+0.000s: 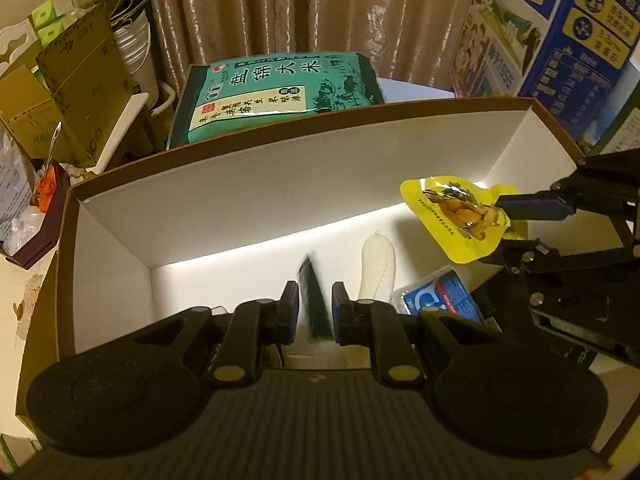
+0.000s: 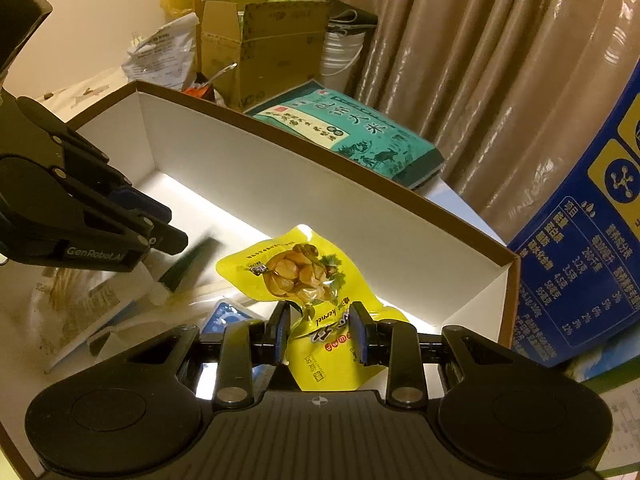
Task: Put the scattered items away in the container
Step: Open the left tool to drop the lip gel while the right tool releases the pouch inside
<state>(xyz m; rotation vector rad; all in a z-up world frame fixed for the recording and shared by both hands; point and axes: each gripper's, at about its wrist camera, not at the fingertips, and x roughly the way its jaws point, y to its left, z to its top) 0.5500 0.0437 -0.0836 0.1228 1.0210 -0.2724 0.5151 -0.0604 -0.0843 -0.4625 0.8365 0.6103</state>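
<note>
Item 1. Curtain (image 1: 312,8), beige, pleated, filling the backdrop from 11 to 1 o'clock in the left wrist view.

Item 2. Blue printed carton (image 1: 560,32), at 1 to 2 o'clock, standing beyond the container's right end.

Item 3. Container (image 1: 280,184): long open box, brown outside, white inside, spanning the middle of both views. Lit strip along the floor at the foot of its far wall.

Item 4. Teal rice bag (image 1: 280,92), at 12 o'clock, lying just behind the container's far wall.

Item 5. Brown cardboard box (image 1: 80,76), at 10 o'clock, open-topped, among clutter beside the container's left end.

Item 6. Right gripper (image 2: 320,332): jaws closed on the yellow snack pouch (image 2: 296,276), which hangs over the container's interior; in the left wrist view it sits at 3 o'clock.

Item 7. Left gripper (image 1: 316,308): jaws nearly closed, blue pads either side of a dark green stick packet (image 1: 316,300). The packet is motion-blurred and tilted, over the container floor; whether the pads press on it cannot be told.

Item 8. White pouch (image 1: 378,268), on the container floor at 4 o'clock from the centre of the left wrist view.

Item 9. Blue sachet (image 1: 440,296), on the container floor just beside the white pouch, partly hidden by the left gripper's arm.
</note>
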